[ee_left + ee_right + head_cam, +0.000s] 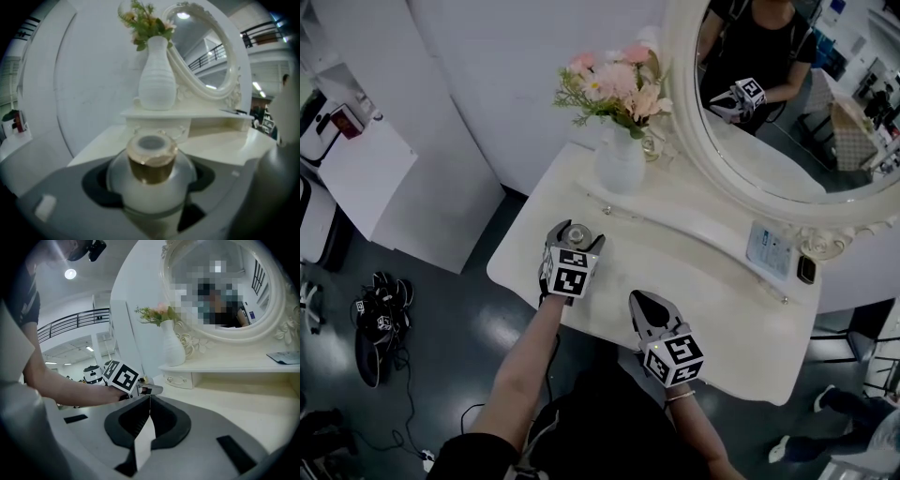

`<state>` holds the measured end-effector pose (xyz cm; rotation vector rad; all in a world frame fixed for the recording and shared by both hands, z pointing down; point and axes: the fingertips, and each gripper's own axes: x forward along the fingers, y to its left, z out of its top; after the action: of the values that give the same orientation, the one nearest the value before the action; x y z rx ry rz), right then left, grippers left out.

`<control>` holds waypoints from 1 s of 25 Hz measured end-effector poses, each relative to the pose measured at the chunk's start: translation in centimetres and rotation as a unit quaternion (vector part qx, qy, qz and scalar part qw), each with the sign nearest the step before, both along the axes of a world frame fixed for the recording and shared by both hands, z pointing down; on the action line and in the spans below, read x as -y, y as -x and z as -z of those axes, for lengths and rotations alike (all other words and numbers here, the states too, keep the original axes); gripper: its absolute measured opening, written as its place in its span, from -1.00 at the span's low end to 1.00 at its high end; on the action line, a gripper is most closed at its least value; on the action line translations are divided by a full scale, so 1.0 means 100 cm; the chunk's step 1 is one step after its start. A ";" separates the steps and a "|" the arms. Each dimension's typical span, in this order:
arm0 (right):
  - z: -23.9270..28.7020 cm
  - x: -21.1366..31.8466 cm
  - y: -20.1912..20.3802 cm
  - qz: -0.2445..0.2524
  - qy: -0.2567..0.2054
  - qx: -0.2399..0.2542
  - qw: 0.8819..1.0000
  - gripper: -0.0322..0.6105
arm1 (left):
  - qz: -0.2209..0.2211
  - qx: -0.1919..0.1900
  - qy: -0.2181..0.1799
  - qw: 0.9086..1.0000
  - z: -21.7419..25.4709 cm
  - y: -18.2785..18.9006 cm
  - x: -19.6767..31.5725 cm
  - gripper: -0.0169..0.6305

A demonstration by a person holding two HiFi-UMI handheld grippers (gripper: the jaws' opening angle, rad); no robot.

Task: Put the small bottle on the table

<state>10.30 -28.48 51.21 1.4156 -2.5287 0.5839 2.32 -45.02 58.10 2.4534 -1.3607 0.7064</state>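
The small bottle [575, 233] is a white rounded bottle with a gold collar and pale cap [151, 149]. It stands upright between the jaws of my left gripper [575, 246], which is shut on its body [150, 187]. The bottle is over the left end of the white dressing table [727, 323]; whether it touches the top I cannot tell. My right gripper [645, 307] hovers over the table's front edge, to the right of the left one, its jaws shut with nothing between them [149, 398]. The left gripper's marker cube [121, 376] shows in the right gripper view.
A white ribbed vase [621, 161] of pink flowers stands on the raised shelf [694, 230] behind the bottle. An oval mirror [787, 103] rises at the back right. A pale card [772, 247] and a small dark object [806, 270] lie on the shelf's right end. Cables and shoes [380, 314] litter the floor left.
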 end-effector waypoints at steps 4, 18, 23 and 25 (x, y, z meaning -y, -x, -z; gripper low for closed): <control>0.001 0.000 0.003 0.002 -0.002 0.003 1.000 -0.89 | -0.001 -0.010 -0.003 1.000 0.001 -0.001 0.001 0.13; 0.011 -0.006 0.012 0.007 -0.015 0.003 1.000 -0.89 | 0.024 -0.035 0.004 0.999 0.008 0.027 -0.043 0.20; 0.015 -0.011 0.019 0.009 -0.024 0.004 1.000 -0.89 | 0.048 -0.063 -0.002 0.997 0.026 0.046 -0.066 0.09; 0.017 -0.014 0.023 0.011 -0.028 0.004 1.000 -0.89 | 0.057 -0.071 -0.008 0.996 0.033 0.053 -0.076 -0.07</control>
<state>8.04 -27.07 49.47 1.4041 -2.5832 0.5188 -3.03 -37.38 54.76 2.3647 -1.4421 0.4867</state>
